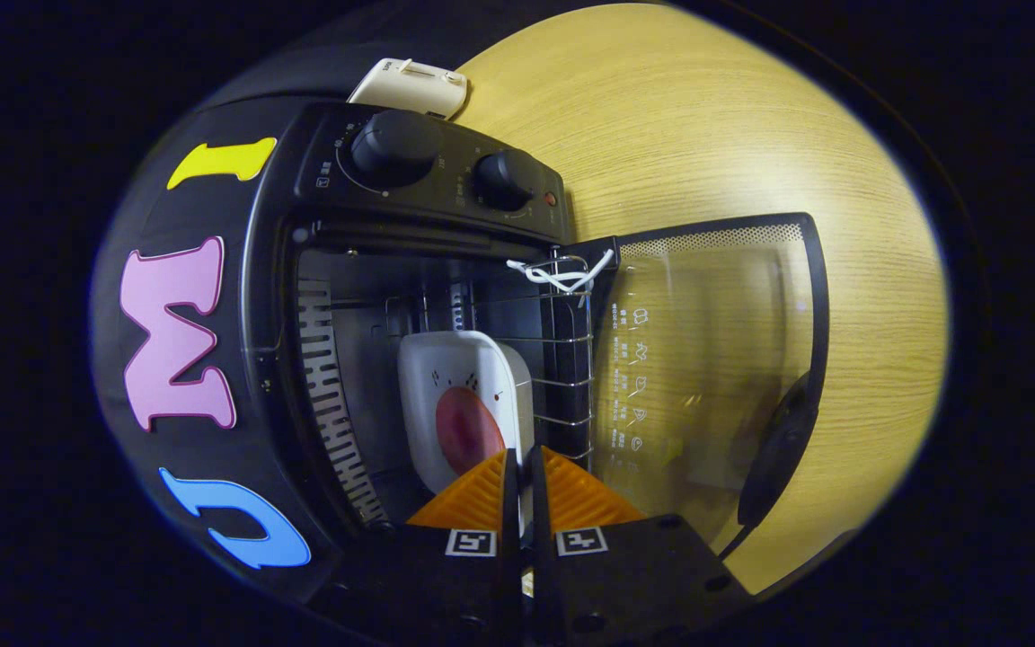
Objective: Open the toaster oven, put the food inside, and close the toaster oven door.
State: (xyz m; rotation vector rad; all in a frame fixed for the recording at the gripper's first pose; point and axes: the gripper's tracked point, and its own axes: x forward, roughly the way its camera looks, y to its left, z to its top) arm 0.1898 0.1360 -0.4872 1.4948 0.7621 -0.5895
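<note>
Wood tabletop (706,117), one toaster oven (320,296) on it, glass door (706,377) open.
Gripper (525,476) fingers clenched on edge of one white plate (446,377) with one red food piece (468,429), inside oven cavity on wire rack (562,359). Two knobs (396,144); cream device (410,87) behind the oven.

Mouth: black toaster oven (302,270) open, glass door (706,359) swung aside.
Inside: white plate (455,377) on wire rack (562,359) fills the cavity's middle.

Plate (464,395) lower edge hidden behind orange fingers (482,494); whether pads press it, cannot tell. Cream object (410,87) at upper left partly hidden behind oven (428,180) top. Door (706,377) markings too small to read.
</note>
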